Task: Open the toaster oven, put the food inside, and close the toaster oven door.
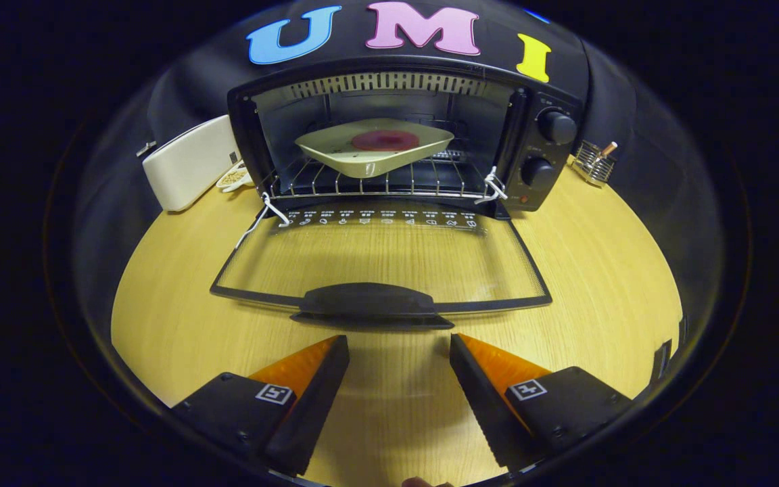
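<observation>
Nearest, the tool (pixel 399 341) hangs released above the wooden worktop (pixel 599 270), fingers apart, just short of the door handle (pixel 369 301). Beyond it the glass door (pixel 383 253) lies folded down, and the toaster oven (pixel 403 135) holds a cream tray (pixel 374 152) with red food (pixel 385 141) on its rack. Left of the oven sits a white box (pixel 190 162).

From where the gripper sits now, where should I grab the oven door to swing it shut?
Take the black handle on the free edge of the lowered glass door, coming straight forward. It lies just ahead of the open gripper, and looks the door's only raised part.
</observation>
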### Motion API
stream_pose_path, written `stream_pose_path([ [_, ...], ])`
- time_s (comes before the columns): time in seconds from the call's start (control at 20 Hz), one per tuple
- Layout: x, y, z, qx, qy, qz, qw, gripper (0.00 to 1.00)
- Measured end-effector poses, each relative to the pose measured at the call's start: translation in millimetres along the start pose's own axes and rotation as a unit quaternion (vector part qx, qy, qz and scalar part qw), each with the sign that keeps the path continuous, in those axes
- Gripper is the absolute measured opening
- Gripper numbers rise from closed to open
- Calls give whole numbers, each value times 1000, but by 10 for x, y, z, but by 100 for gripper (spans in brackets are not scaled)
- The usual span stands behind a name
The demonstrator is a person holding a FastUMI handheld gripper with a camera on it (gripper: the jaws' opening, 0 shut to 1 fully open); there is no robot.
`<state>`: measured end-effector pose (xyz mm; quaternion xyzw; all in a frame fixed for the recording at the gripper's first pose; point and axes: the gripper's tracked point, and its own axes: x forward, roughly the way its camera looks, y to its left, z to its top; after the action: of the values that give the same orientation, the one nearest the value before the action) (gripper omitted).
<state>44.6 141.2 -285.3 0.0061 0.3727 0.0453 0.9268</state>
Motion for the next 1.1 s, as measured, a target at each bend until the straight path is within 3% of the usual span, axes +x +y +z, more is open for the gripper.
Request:
stream_pose_path([
  [0.2, -27, -3, 52, -12, -9, 4, 1000, 100],
  [0.45, -382, 54, 370, -42, -59, 17, 997, 100],
  [0.7, -596, 16, 1086, -54, -125, 36, 990, 100],
  [0.9, -642, 53, 1689, -77, -166, 24, 983, 100],
  [1.1, -1019, 167, 2095, -69, -222, 48, 971, 99],
])
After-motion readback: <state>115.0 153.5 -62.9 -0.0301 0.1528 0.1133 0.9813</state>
